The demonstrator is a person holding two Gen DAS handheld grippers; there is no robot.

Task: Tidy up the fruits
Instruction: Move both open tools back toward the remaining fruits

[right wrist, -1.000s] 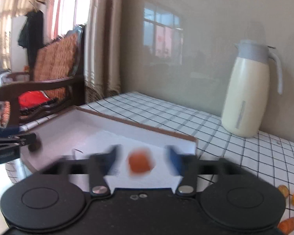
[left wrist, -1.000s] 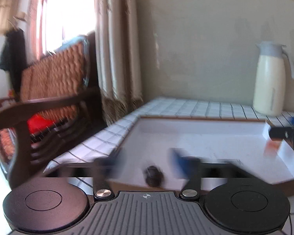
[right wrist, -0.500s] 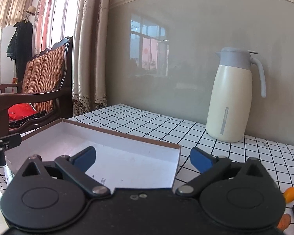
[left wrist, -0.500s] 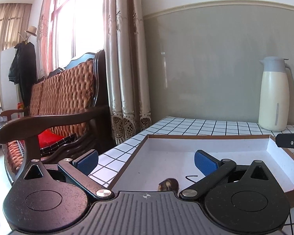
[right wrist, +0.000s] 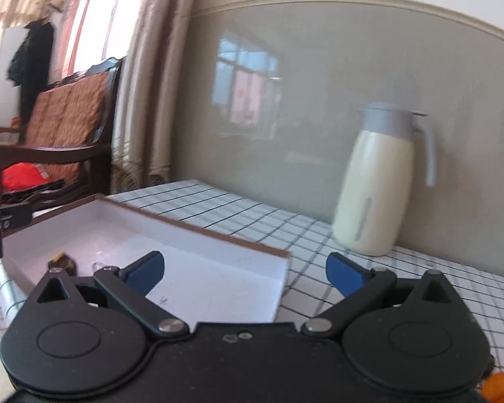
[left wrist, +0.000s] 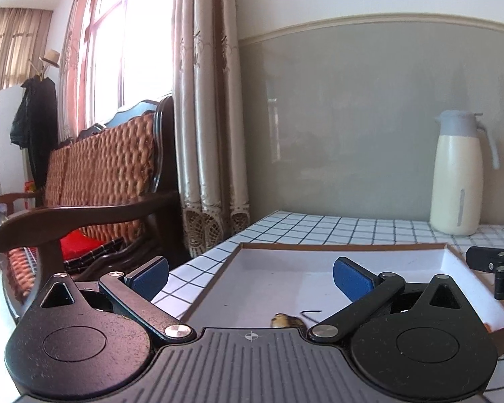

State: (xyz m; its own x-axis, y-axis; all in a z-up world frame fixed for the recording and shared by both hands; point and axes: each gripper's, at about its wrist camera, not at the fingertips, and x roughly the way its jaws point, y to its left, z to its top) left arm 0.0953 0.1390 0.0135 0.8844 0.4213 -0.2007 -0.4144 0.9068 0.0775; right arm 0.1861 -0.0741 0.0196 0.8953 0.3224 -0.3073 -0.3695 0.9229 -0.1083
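Observation:
A shallow white box with a brown rim (left wrist: pixel 346 245) lies on the checked table; it also shows in the right wrist view (right wrist: pixel 198 231). A small dark brown fruit (left wrist: pixel 285 320) lies inside it, seen too in the right wrist view (right wrist: pixel 62 260). My left gripper (left wrist: pixel 250 275) is open and empty above the box's near left part. My right gripper (right wrist: pixel 245 268) is open and empty over the box's right end. Orange fruit (right wrist: pixel 499 383) shows at the bottom right on the table.
A cream thermos jug (left wrist: pixel 458 174) stands at the back by the grey wall, also in the right wrist view (right wrist: pixel 379 181). A wooden chair with woven back (left wrist: pixel 94 181) and a curtain (left wrist: pixel 208 117) stand left of the table.
Both grippers opened and let go: the dark fruit and an orange fruit dropped into the box. Both grippers then pulled back and up; the right one has swung rightward.

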